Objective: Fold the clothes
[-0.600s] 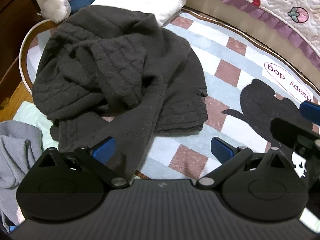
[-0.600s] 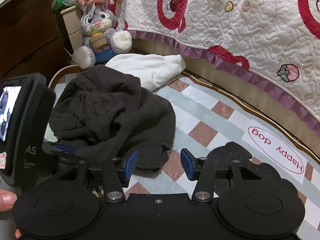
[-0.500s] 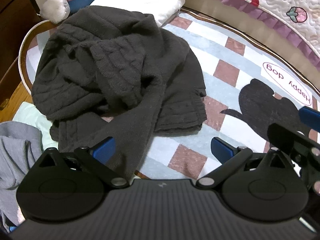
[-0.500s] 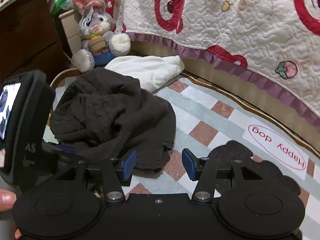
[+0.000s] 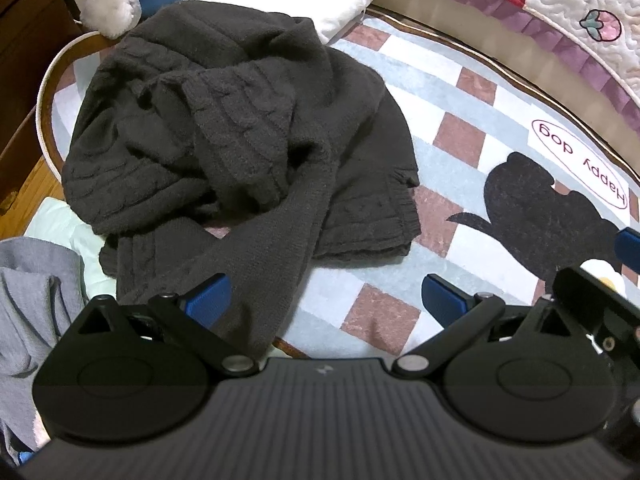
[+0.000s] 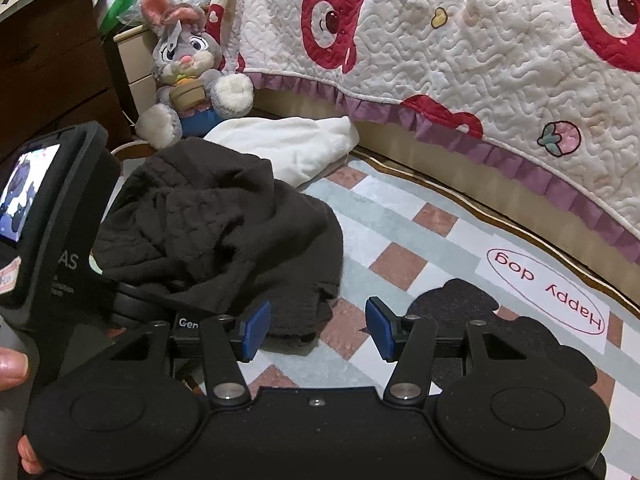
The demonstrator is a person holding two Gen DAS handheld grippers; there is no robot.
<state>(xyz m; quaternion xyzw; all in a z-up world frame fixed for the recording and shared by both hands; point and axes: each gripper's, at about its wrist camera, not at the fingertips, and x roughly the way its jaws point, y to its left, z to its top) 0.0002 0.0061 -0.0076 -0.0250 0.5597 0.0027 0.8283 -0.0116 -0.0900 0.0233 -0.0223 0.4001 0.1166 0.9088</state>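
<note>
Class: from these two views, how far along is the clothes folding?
Done: nothing; the dark brown cable-knit sweater lies crumpled on the checked rug. In hand: nothing; the left hand-held gripper and right hand-held gripper are open above it. Left: spreading and folding it, plus the grey garment.

Bedroom floor beside a low bed, under indoor light.

A checked rug in pale blue, white and dusty pink covers the floor, printed with a black dog shape and a "Happy dog" label at 3 o'clock. The bed's quilted white cover, with red bear motifs and a purple frill, hangs at 1 o'clock. A plush rabbit sits at 11 o'clock against pale drawers, beside a dark wooden cabinet. Wood flooring shows at 9 o'clock.
</note>
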